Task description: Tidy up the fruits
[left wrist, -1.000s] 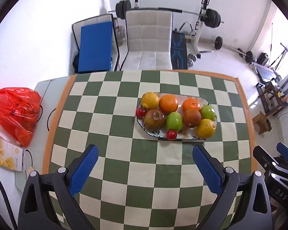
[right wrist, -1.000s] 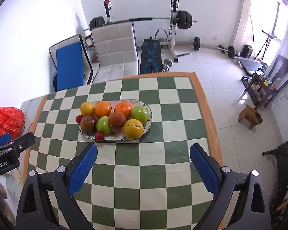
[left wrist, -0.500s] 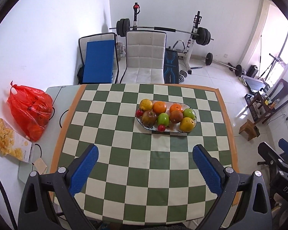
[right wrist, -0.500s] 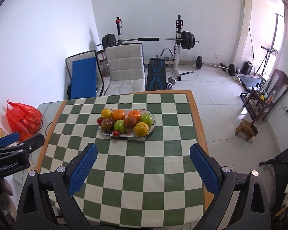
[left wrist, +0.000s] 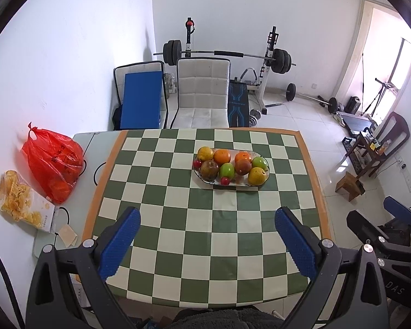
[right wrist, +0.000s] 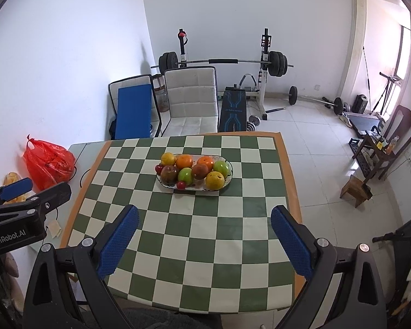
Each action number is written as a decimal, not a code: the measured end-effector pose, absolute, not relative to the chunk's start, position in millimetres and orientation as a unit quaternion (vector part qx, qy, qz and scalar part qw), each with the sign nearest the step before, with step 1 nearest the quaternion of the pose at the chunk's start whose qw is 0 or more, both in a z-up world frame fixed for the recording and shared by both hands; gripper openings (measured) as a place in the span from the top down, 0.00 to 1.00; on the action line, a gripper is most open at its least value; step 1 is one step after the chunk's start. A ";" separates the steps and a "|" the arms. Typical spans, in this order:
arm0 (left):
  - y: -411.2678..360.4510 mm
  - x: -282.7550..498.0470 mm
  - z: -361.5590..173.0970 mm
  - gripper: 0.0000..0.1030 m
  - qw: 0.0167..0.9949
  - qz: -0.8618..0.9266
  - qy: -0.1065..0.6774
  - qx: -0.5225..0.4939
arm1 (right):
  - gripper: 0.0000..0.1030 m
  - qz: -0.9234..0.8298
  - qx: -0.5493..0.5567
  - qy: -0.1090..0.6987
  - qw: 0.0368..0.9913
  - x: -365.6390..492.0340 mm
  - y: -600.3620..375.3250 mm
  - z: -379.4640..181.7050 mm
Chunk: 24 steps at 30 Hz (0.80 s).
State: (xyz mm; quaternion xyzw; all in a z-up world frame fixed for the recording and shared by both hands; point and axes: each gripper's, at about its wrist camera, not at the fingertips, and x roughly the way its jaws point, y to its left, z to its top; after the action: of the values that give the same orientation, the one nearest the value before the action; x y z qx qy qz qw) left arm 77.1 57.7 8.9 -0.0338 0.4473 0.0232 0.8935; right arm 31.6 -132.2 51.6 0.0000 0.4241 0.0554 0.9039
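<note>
An oval plate (left wrist: 237,185) (right wrist: 197,189) sits on the green-and-white checkered table (left wrist: 205,246) (right wrist: 205,246), past its middle. On it lie a yellow fruit (left wrist: 205,153), two oranges (left wrist: 222,156), two green apples (left wrist: 227,170), a dark red apple (left wrist: 208,169), a brownish-red fruit (left wrist: 243,166), a yellow-orange fruit (left wrist: 257,176) and small red cherries (left wrist: 225,181). My left gripper (left wrist: 205,216) is open and empty, high above the table's near half. My right gripper (right wrist: 204,212) is likewise open and empty, well short of the plate.
A red plastic bag (left wrist: 53,164) and a bag of chips (left wrist: 22,200) lie on the grey side table at the left. A white chair (left wrist: 202,93) stands behind the table, with a blue pad and a weight bench beyond. A wooden stool (left wrist: 349,185) is on the floor at the right.
Both grippers have drawn back and up from the plate, so the fruit looks smaller and the whole table shows. Their jaws stay open; the fruit has not moved.
</note>
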 end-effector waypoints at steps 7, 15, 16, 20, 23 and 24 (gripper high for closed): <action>53.2 79.3 4.6 0.02 0.889 0.023 0.455 -0.033 | 0.04 0.056 -0.005 0.425 0.903 43.7 -132.0 47.5; 52.7 105.7 -12.7 0.02 0.891 0.044 0.451 -0.033 | 0.03 0.046 -0.013 0.423 0.905 91.2 -132.8 21.9; 52.7 109.2 -15.0 0.02 0.892 0.048 0.449 -0.031 | 0.03 0.043 -0.013 0.425 0.904 97.8 -133.2 17.0; 52.9 127.3 -26.0 0.02 0.894 0.058 0.444 -0.024 | 0.03 0.038 -0.011 0.434 0.900 124.2 -132.9 -4.2; 54.4 143.8 -37.4 0.02 0.890 0.062 0.450 -0.023 | 0.03 0.035 -0.011 0.444 0.895 142.0 -132.8 -21.3; 54.7 150.1 -41.8 0.02 0.888 0.063 0.454 -0.024 | 0.03 0.033 -0.012 0.444 0.895 145.7 -132.7 -25.0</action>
State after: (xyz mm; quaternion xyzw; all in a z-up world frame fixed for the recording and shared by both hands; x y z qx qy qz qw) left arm 150.1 54.7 -41.8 -0.0236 0.4544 0.0632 0.8883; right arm 145.7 -132.6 -25.0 -0.0123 0.4443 0.0327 0.8952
